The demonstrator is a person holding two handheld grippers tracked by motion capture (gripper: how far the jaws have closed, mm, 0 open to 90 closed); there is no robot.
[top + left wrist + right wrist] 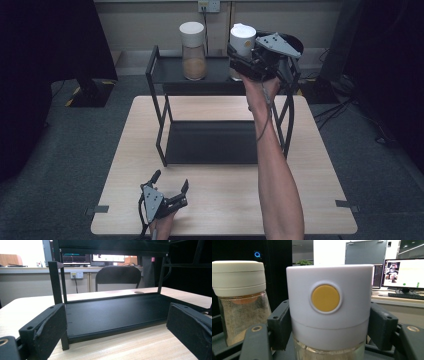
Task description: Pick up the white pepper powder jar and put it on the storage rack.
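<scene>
an office or lab: computer monitors (403, 273), office chair (118, 277).

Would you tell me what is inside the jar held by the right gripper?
Under the white lid of the jar, a pale powder shows through the glass; the right gripper fingers cover its sides.

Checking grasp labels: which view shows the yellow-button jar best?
Right gripper view: the yellow-button jar sits close up between the fingers, button facing the camera. High view shows it small, on the rack's top shelf, partly behind the right gripper.
</scene>
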